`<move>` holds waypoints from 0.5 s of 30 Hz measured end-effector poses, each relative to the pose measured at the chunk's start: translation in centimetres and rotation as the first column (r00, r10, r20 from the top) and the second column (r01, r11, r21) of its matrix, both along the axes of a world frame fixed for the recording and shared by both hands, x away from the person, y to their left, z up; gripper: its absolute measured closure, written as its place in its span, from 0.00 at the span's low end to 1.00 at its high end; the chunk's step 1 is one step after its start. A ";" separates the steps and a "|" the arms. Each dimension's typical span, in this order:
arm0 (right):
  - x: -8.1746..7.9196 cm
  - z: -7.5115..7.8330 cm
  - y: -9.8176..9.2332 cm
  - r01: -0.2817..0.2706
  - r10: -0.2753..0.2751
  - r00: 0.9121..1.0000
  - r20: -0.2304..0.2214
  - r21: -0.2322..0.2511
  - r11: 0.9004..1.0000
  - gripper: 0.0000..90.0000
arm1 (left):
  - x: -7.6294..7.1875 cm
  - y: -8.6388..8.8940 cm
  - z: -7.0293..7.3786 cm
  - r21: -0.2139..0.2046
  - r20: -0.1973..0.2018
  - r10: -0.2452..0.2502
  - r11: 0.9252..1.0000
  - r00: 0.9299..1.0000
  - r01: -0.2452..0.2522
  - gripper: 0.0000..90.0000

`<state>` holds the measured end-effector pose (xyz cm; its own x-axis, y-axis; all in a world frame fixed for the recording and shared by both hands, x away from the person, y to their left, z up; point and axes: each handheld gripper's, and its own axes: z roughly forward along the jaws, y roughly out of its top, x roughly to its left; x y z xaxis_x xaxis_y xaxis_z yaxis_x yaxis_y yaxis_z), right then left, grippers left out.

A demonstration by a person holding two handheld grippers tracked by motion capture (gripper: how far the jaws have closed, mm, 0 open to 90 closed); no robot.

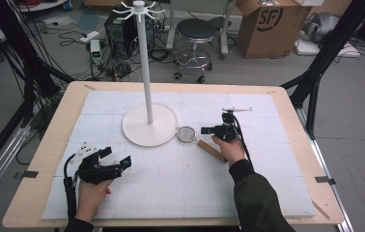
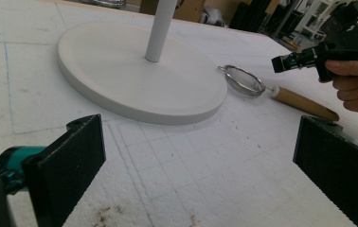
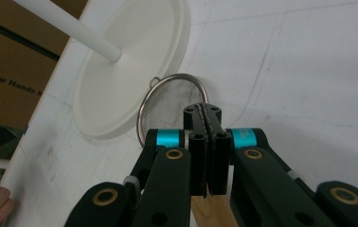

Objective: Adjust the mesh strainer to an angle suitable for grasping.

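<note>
The strainer lies on the counter beside the stand's base, unhung; right tool pressed together above it, left tool spread.

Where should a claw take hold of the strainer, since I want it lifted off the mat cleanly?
By the wooden handle of the strainer, coming from above with the jaws across it. The handle lies flat and free on the mat, while the mesh bowl sits close against the stand base.

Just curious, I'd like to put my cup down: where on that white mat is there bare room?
The white mat is bare along its near edge between the two hands, and at the far-right corner. It is crowded mid-table, where the stand base, strainer and right tool meet.
</note>
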<state>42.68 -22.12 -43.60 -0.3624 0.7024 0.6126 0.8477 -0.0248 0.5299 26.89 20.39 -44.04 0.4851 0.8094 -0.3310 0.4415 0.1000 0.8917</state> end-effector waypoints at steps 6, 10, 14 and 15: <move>0.2 -0.4 0.7 -0.011 0.010 1.000 -0.030 -0.009 1.000 1.00 | -0.2 0.0 0.1 0.001 0.003 0.000 1.000 1.000 0.000 0.04; 0.3 -0.8 0.9 -0.002 0.001 1.000 -0.031 -0.023 1.000 1.00 | -0.2 -0.1 0.1 0.000 -0.001 0.000 1.000 1.000 0.000 0.04; 0.5 -1.5 1.3 -0.025 0.023 0.998 -0.066 -0.037 0.999 1.00 | -0.2 -0.1 0.0 0.009 0.001 -0.005 1.000 1.000 0.005 0.04; 0.5 -1.6 1.4 -0.030 0.027 0.997 -0.074 -0.037 0.999 1.00 | -0.2 -0.1 0.0 0.009 0.001 -0.005 1.000 1.000 0.005 0.04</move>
<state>43.14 -20.69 -45.18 -0.3376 0.7157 0.6113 0.8842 0.0185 0.4667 26.67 20.27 -44.01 0.4893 0.8101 -0.3230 0.4409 0.0898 0.8931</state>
